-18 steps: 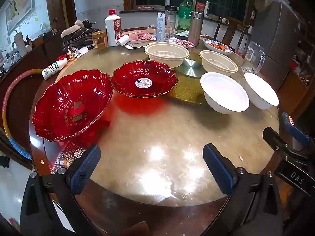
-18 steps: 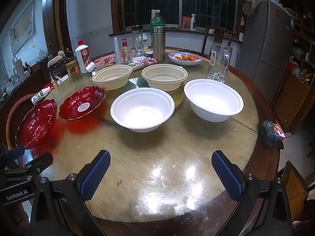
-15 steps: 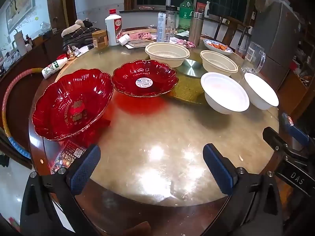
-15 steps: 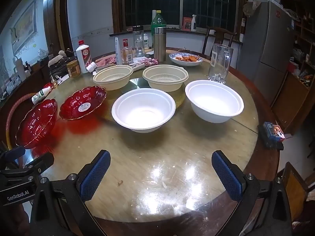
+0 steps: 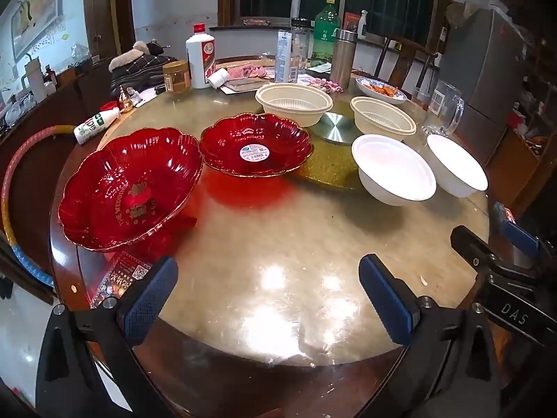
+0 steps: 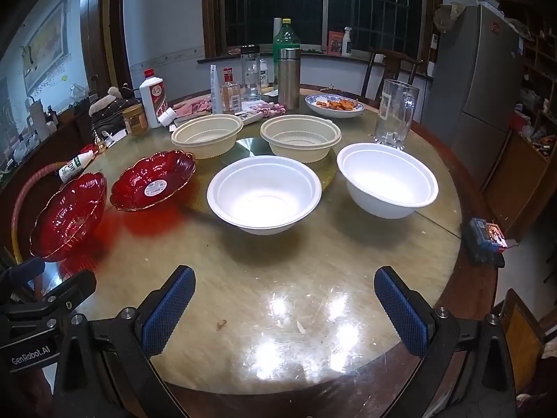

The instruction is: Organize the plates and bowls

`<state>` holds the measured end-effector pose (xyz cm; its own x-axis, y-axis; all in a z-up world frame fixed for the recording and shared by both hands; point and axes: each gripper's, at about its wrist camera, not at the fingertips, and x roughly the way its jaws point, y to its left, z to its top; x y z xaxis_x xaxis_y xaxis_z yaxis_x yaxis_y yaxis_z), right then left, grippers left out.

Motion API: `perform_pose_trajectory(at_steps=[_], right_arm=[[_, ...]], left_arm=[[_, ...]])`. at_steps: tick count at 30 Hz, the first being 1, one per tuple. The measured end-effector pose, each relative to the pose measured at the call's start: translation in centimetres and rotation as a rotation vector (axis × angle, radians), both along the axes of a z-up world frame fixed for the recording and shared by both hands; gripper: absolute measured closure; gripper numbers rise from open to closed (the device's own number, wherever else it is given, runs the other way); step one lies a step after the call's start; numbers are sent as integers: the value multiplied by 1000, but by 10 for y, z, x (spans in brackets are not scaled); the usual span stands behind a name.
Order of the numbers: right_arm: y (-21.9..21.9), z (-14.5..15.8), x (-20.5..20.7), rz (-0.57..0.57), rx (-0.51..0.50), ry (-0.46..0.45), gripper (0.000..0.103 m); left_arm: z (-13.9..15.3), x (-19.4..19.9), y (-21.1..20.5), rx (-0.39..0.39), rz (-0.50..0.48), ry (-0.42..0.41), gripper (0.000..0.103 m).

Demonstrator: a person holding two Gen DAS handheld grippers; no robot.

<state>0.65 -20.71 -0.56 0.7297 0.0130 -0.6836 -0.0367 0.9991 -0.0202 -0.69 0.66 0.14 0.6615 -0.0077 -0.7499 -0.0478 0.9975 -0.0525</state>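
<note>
Jaws spread wide and empty on both tools — the left gripper point(image 5: 266, 291) and right gripper point(image 6: 283, 301) hover over the near rim of the round table point(image 6: 278, 271). Two red plates point(image 5: 130, 188) lie ahead-left, nearer the left hand; two white bowls point(image 6: 264, 195) sit ahead of the right, with two cream bowls point(image 6: 299, 137) behind. Bare tabletop lies between jaws and dishes, while bottles crowd the far edge.

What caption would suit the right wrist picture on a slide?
Open right claw hovers over a round table, facing two white bowls, two beige bowls and two red dishes.
</note>
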Motion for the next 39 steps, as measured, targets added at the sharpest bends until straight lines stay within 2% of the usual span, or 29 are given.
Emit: perform_pose_trajectory(at_steps=[39], right_arm=[[3, -6, -3, 1, -3, 2, 0]], left_arm=[[-6, -1, -1, -14, -24, 25, 0]])
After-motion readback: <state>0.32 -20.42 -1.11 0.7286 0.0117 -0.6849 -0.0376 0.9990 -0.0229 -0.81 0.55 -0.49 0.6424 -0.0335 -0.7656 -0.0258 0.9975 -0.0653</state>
